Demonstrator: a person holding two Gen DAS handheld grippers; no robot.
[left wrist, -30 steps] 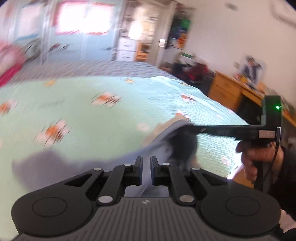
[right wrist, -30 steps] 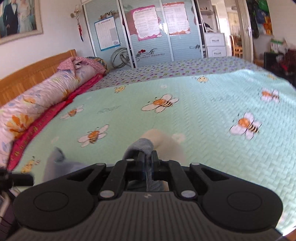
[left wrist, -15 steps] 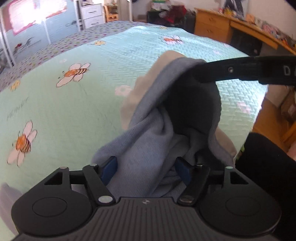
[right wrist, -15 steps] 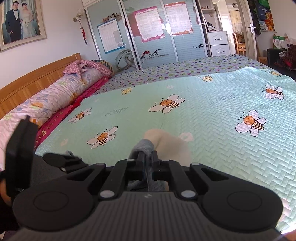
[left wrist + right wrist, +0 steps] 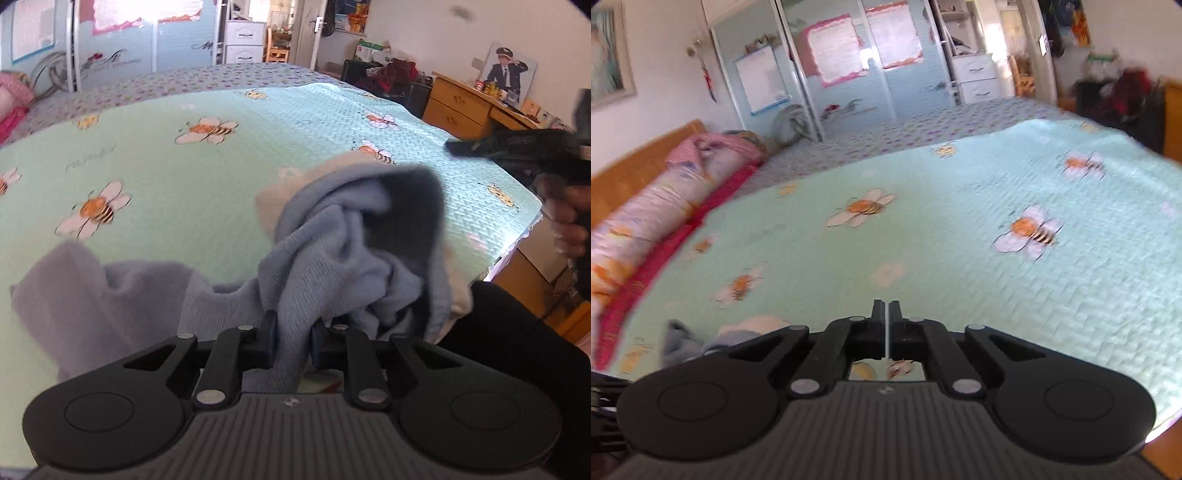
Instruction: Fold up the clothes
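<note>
A blue-grey garment with a cream lining lies bunched on the mint green bee-print bedspread near the front edge; a flatter part spreads to the left. My left gripper is closing its jaws, and a fold of the garment fills the gap between the pads. My right gripper is shut with nothing in it, over bare bedspread; the garment sits at its lower left. In the left wrist view the right gripper hovers right of the garment, held by a hand.
A rolled floral quilt lies along the wooden headboard on the left. A wooden desk stands past the bed's right edge. Wardrobe doors close off the far side. A dark-clothed part of the person is at the bed's front.
The left gripper opened, sank and closed on a fold of the garment. The right gripper let go of the garment and swung away to the right, shut and empty.
</note>
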